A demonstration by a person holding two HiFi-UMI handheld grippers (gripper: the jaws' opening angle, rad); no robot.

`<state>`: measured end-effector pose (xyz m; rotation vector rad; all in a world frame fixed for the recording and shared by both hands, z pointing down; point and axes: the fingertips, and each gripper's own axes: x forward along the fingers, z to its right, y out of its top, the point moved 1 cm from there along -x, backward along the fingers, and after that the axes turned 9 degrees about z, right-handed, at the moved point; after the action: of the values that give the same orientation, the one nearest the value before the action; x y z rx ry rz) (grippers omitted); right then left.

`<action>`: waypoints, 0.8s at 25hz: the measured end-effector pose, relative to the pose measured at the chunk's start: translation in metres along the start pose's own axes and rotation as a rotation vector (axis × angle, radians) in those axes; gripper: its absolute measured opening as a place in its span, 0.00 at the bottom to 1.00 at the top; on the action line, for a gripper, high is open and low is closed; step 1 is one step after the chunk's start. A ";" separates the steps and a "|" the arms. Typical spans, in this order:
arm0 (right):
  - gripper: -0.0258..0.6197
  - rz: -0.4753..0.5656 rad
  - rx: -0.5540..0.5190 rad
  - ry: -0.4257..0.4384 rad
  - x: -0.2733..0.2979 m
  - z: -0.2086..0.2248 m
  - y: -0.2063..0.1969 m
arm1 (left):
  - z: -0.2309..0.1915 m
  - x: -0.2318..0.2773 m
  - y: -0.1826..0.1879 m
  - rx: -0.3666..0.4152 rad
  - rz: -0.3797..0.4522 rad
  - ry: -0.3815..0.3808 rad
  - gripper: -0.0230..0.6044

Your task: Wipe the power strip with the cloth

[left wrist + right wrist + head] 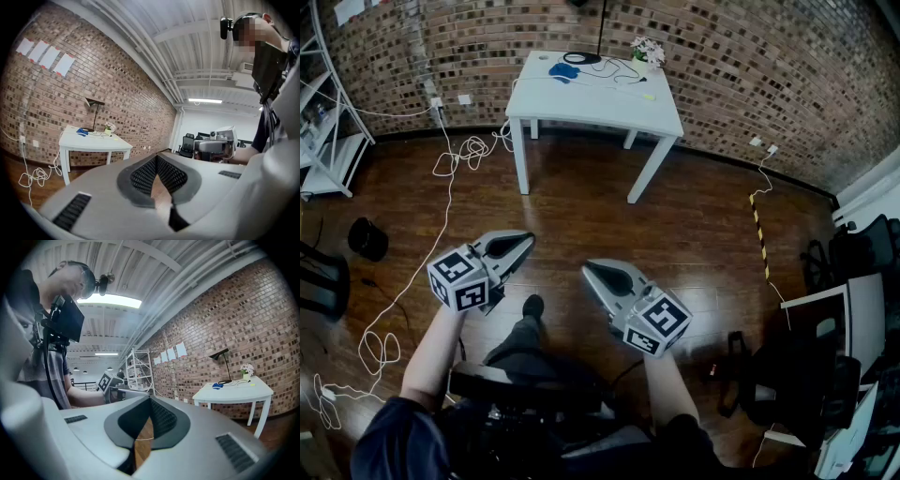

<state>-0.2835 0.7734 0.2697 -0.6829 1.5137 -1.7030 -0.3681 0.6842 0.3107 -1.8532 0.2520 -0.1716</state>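
A white table [591,105] stands far ahead against the brick wall. On its back left part lies a blue cloth [563,69], with thin cables [623,73] beside it; I cannot make out the power strip at this distance. Both grippers hang over the wooden floor, well short of the table. My left gripper [525,242] is shut with nothing between its jaws, and my right gripper [589,270] is shut and empty too. The left gripper view shows the table [96,143] and cloth [82,131] beyond the closed left gripper [157,157]. In the right gripper view the table [236,393] stands right of the right gripper [150,400].
A black lamp base [581,57] and a small pot of flowers [648,50] share the table. White cables [459,155] loop over the floor from wall sockets [450,100]. A white shelf [328,141] stands left, a black round object [367,239] below it, office chairs [853,253] right.
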 end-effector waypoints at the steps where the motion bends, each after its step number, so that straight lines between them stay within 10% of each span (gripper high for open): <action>1: 0.01 0.004 0.001 0.003 0.023 0.016 0.003 | -0.023 0.007 0.008 0.015 -0.001 0.003 0.03; 9: 0.01 0.010 -0.010 -0.055 0.160 0.111 0.023 | -0.172 0.046 0.071 0.014 0.002 -0.026 0.03; 20: 0.01 -0.005 0.032 -0.110 0.207 0.205 0.000 | -0.252 0.118 0.073 0.018 -0.012 -0.076 0.03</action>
<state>-0.2406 0.4855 0.2844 -0.7512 1.4076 -1.6620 -0.3222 0.3999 0.3129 -1.8391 0.1861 -0.1112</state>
